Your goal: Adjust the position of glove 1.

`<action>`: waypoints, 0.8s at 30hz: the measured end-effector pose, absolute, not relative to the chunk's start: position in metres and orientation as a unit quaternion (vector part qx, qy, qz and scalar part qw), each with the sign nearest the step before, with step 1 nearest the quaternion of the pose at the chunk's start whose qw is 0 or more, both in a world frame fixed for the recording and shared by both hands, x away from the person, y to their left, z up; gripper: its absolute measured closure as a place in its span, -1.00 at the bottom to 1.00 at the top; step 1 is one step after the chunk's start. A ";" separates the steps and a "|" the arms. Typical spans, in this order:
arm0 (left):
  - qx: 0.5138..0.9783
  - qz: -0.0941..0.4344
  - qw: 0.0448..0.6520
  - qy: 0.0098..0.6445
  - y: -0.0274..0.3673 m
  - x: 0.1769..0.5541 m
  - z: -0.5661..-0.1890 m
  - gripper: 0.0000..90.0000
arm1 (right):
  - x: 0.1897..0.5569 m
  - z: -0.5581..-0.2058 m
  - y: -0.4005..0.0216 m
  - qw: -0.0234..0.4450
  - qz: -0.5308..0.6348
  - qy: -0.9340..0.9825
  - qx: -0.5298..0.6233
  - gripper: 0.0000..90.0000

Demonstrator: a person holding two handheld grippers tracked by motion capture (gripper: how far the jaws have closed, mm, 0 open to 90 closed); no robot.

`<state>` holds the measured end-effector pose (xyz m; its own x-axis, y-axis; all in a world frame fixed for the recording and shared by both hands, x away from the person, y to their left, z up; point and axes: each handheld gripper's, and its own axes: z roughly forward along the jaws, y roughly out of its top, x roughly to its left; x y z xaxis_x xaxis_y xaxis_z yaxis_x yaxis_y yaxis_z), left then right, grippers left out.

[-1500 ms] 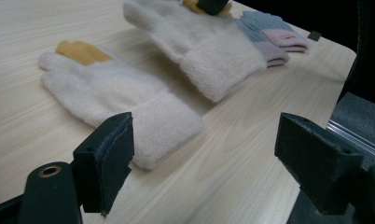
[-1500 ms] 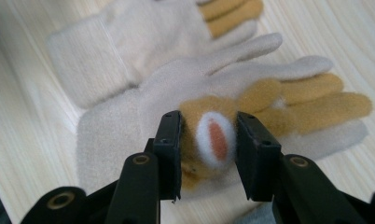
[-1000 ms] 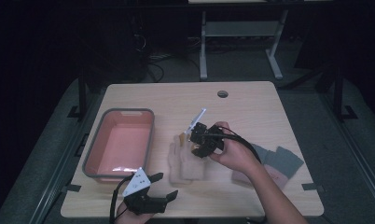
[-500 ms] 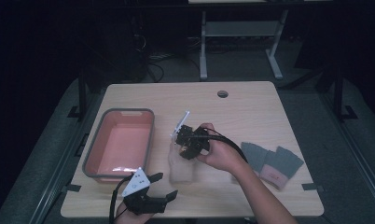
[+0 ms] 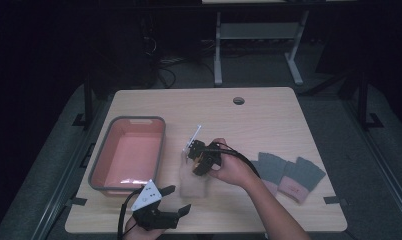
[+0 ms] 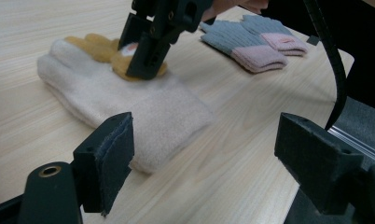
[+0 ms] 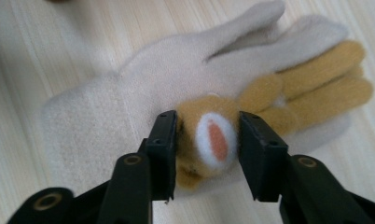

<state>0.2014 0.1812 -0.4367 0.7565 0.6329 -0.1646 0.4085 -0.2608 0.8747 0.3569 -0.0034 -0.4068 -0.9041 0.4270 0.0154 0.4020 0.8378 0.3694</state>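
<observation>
A cream fleece glove with mustard-yellow fingers and a round tan patch (image 7: 209, 140) lies flat on the light wooden table (image 5: 269, 115), just right of the grey-rimmed pink plastic tub (image 5: 129, 155). In the high view its long axis runs toward and away from the person, cuff nearest the person. The right gripper (image 7: 208, 151) has come down and leftward since the earlier frames and now stands over the glove; its fingers (image 7: 162, 149) have just been opening and straddle the patch, whether pressing it cannot be told. The left gripper (image 5: 176, 200) rests at the near table edge, fingers spread wide around nothing. A grey-and-pink knitted glove pair (image 5: 289, 175) lies to the right. No writing is legible.
</observation>
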 end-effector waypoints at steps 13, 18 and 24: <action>0.786 0.109 0.510 0.333 0.181 0.201 -0.437 -0.55 | 0.359 -0.397 -0.004 0.031 0.210 0.952 0.221 -0.02; 0.786 0.110 0.510 0.332 0.180 0.201 -0.437 -0.55 | 0.357 -0.397 0.011 0.038 0.210 0.955 0.207 -0.08; 0.783 0.108 0.513 0.334 0.181 0.201 -0.436 -0.55 | 0.360 -0.400 0.032 0.035 0.201 0.960 0.194 -0.09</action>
<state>0.2009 0.1810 -0.4364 0.7532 0.6345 -0.1735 0.4126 -0.2503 0.8758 0.3598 0.0318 -0.4001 -0.9225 0.3858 0.0096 0.3574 0.8446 0.3988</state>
